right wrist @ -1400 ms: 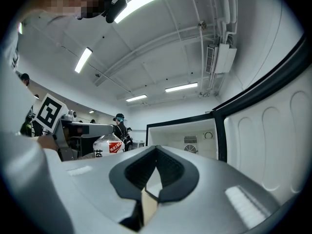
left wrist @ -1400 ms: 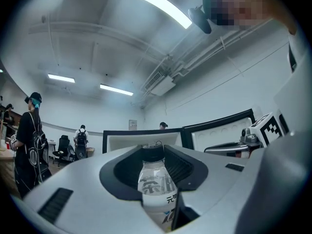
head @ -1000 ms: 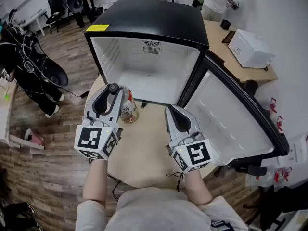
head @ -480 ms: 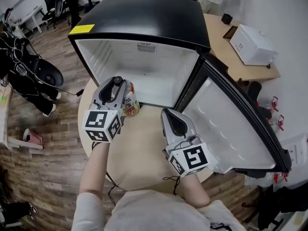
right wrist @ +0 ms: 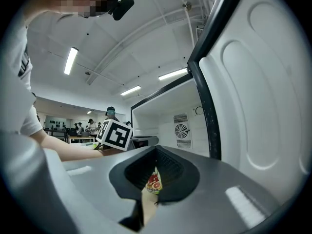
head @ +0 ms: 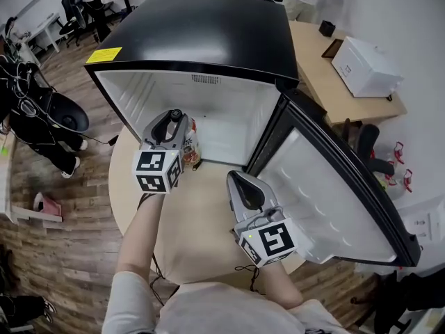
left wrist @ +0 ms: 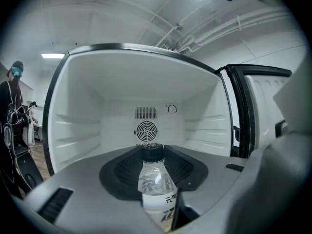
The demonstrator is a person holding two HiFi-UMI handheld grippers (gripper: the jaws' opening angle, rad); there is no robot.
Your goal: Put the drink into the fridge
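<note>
Here, left of centre, the drink bottle (head: 192,143) pinched in the left gripper (head: 174,120) could be caught on the fridge (head: 208,30) floor's front lip and tipped; the right gripper (head: 235,178) jaws are pressed together.

Wood-plank floor (head: 62,256), light wood desk (head: 327,82) w/ white box (head: 365,67), white wall (head: 417,19), ceiling strip lights (right wrist: 71,60).
</note>
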